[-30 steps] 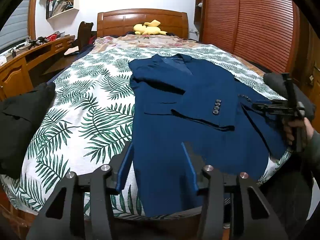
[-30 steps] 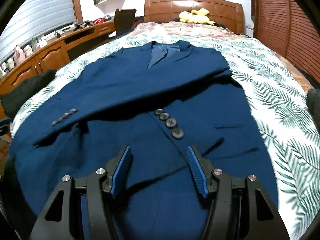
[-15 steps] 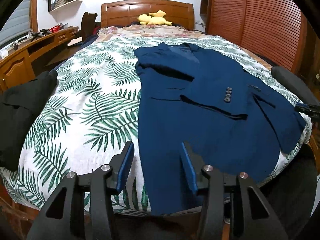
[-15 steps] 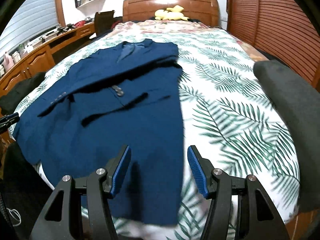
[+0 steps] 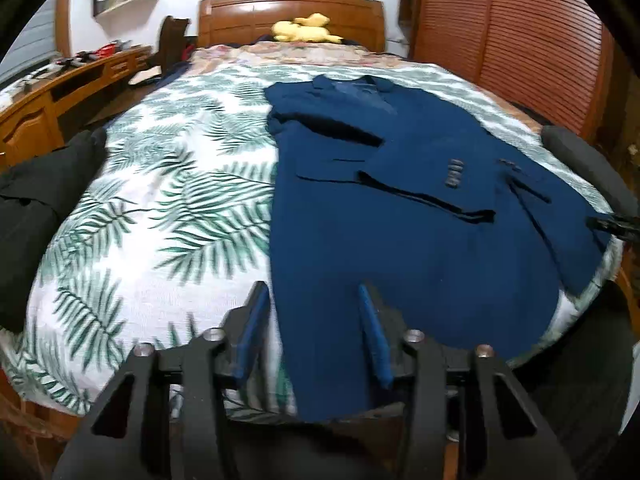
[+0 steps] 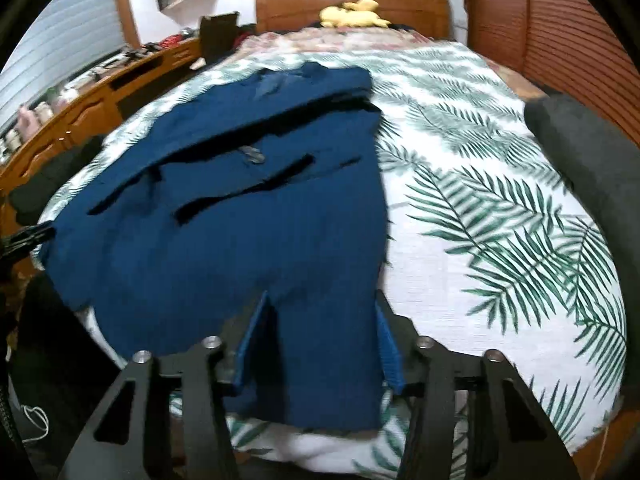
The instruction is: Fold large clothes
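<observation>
Lying spread across the leaf-print bedspread (image 5: pixel 160 208) of the bed is a dark blue jacket (image 5: pixel 400 220), collar toward the wooden headboard (image 5: pixel 292 8), one sleeve folded across its front, its lower hem hanging over the near edge of the mattress. The left gripper (image 5: pixel 312 320) is hovering over the jacket's near left hem corner, and the right gripper (image 6: pixel 320 328) is hovering over the near right hem corner. Both sets of jaws have just been closing, yet they are standing apart and pressing on nothing. A yellow plush toy (image 5: pixel 306 28) is resting by the headboard.
</observation>
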The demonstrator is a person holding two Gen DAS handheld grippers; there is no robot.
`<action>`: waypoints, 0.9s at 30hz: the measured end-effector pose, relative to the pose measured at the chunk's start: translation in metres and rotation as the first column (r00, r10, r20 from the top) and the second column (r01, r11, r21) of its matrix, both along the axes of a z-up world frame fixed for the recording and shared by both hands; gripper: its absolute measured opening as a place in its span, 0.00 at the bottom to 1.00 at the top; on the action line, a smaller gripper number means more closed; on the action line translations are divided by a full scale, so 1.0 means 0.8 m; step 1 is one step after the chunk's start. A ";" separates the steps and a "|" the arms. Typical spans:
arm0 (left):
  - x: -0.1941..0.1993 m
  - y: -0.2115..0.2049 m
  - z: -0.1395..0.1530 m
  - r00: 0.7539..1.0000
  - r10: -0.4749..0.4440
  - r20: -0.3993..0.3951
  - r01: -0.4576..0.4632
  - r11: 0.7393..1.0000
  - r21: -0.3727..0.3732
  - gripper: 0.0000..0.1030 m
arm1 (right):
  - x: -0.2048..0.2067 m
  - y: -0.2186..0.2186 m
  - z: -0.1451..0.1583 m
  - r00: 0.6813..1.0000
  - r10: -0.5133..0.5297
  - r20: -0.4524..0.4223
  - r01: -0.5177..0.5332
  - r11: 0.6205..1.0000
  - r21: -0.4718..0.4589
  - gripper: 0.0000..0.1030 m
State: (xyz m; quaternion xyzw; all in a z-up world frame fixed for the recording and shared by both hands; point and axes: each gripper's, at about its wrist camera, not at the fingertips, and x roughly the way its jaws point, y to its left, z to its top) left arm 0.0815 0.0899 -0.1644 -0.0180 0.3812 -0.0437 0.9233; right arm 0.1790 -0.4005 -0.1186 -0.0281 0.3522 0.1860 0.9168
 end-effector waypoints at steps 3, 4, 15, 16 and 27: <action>-0.004 -0.002 0.000 1.000 -0.004 0.000 0.004 1.000 0.009 0.38 | -0.003 0.001 0.006 1.000 0.025 0.018 -0.025 0.999 0.029 0.47; -0.004 -0.001 0.000 1.000 -0.003 -0.001 0.003 1.000 0.003 0.38 | -0.003 0.003 0.008 0.999 0.028 0.021 -0.029 0.999 0.028 0.47; -0.011 0.007 -0.004 1.000 0.003 -0.018 -0.003 1.000 -0.006 0.38 | 0.002 -0.001 -0.007 1.000 -0.009 -0.014 0.009 1.000 -0.009 0.47; -0.011 0.006 -0.005 1.000 0.003 -0.019 -0.003 1.000 -0.007 0.38 | 0.003 -0.001 -0.008 1.000 -0.011 -0.018 0.011 1.000 -0.009 0.47; -0.012 0.006 -0.004 1.000 0.001 -0.019 -0.001 1.000 -0.010 0.37 | 0.010 0.000 -0.016 1.000 -0.002 -0.017 0.002 1.000 -0.005 0.47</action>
